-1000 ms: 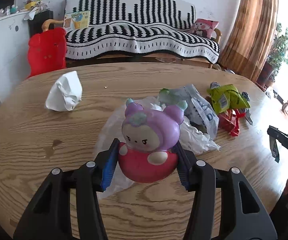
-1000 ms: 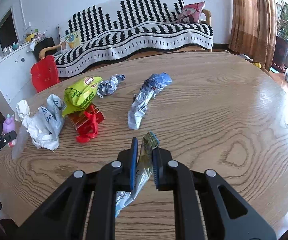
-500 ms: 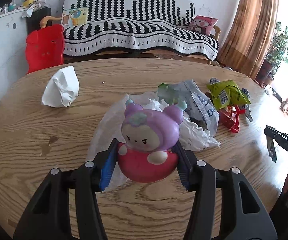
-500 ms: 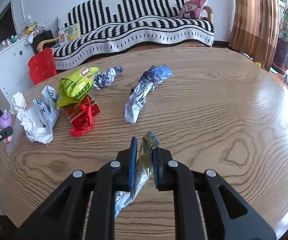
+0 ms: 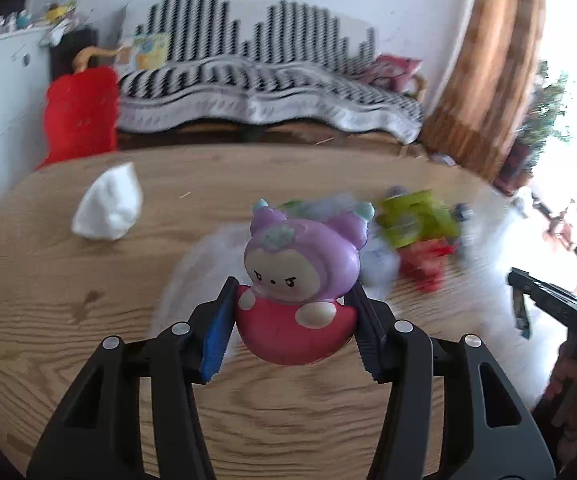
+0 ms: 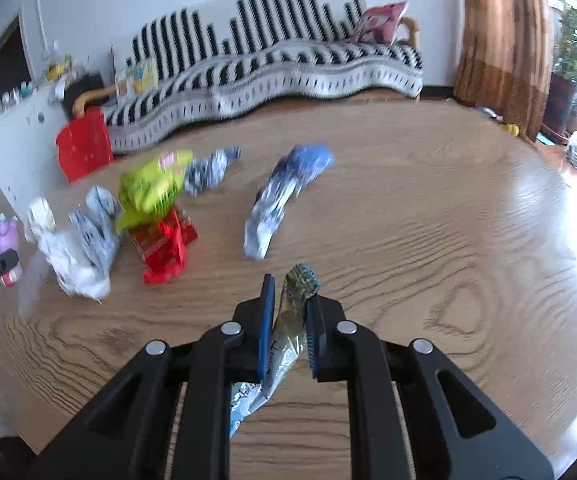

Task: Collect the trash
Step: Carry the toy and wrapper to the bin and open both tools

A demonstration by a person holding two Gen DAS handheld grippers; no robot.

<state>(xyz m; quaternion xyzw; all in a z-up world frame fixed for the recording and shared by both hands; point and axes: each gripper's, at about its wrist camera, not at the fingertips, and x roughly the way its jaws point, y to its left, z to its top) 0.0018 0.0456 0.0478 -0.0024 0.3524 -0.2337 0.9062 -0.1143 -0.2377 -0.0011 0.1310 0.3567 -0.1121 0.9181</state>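
Note:
My left gripper (image 5: 290, 300) is shut on a purple-and-red toy figure (image 5: 300, 280), holding it just above the round wooden table (image 5: 68, 280). A crumpled white paper ball (image 5: 108, 208) lies to its left. Behind the toy sit a clear plastic bag (image 5: 192, 272), a green snack bag (image 5: 416, 218) and a red wrapper (image 5: 424, 264), all blurred. My right gripper (image 6: 290, 292) is shut on a silvery foil wrapper (image 6: 288, 320). Ahead of it lie a blue-white wrapper (image 6: 284, 196), the green snack bag (image 6: 152, 188), the red wrapper (image 6: 164, 244) and white crumpled bags (image 6: 80, 248).
A striped sofa (image 6: 268, 64) stands behind the table, with a red plastic chair (image 5: 80, 120) at its left and brown curtains (image 5: 484, 60) at the right. The right gripper's body (image 5: 556, 308) and a hand show at the left view's right edge.
The left gripper has lifted and shifted with the toy, so the table and trash slid back in its view and blurred. The right gripper keeps its hold, hardly moving.

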